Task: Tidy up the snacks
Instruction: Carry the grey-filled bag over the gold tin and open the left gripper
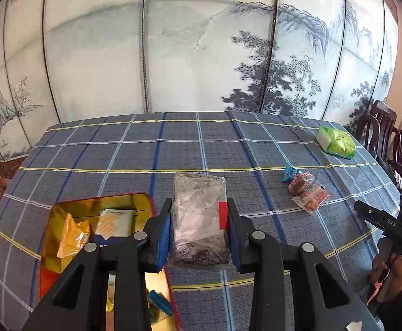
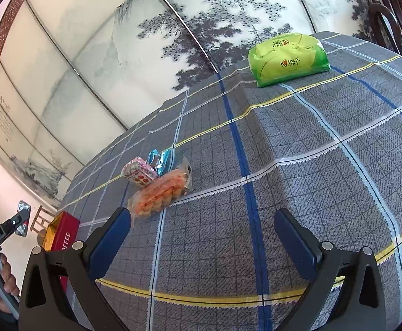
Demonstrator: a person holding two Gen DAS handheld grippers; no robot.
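My left gripper (image 1: 199, 227) is shut on a clear plastic snack bag (image 1: 198, 218) with dark crumbs and a red tag, held above the checked tablecloth (image 1: 145, 151). Just below and left of it lies a red box with a gold inside (image 1: 96, 207), holding yellow and white packets. My right gripper (image 2: 202, 230) stands open over bare cloth with nothing between its fingers. Ahead of it lie an orange snack bag (image 2: 159, 193), a pink packet (image 2: 140, 173) and a small blue packet (image 2: 161, 160). The same small pile (image 1: 306, 190) shows at the right in the left wrist view.
A green tissue pack (image 2: 286, 58) lies at the table's far right side. Dark wooden chairs (image 1: 388, 138) stand along the right edge. A painted folding screen (image 1: 173, 55) rises behind the table. A hand (image 1: 394, 270) holds the other gripper at the right.
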